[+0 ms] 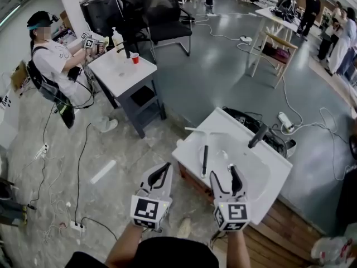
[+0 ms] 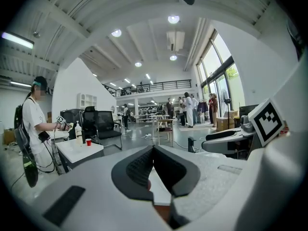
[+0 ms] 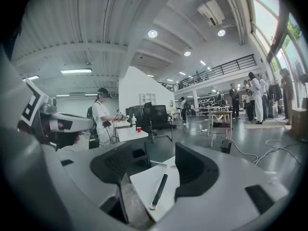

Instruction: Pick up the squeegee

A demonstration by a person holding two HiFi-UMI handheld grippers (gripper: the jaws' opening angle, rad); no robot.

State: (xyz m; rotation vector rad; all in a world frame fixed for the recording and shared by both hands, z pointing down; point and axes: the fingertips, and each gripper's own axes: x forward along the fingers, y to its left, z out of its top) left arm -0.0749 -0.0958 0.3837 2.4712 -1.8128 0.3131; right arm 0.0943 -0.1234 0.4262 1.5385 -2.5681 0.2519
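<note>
While the squeegee (image 1: 204, 158) lies flat on the white counter (image 1: 262, 177), its black handle at about eleven o'clock from the right gripper (image 1: 225, 172), that gripper hangs spread and empty, and the left gripper (image 1: 163, 170), at its nine o'clock, is pinched closed on nothing.

White left claw (image 1: 165, 167), right claw (image 1: 224, 171), black pads (image 1: 236, 178)
</note>
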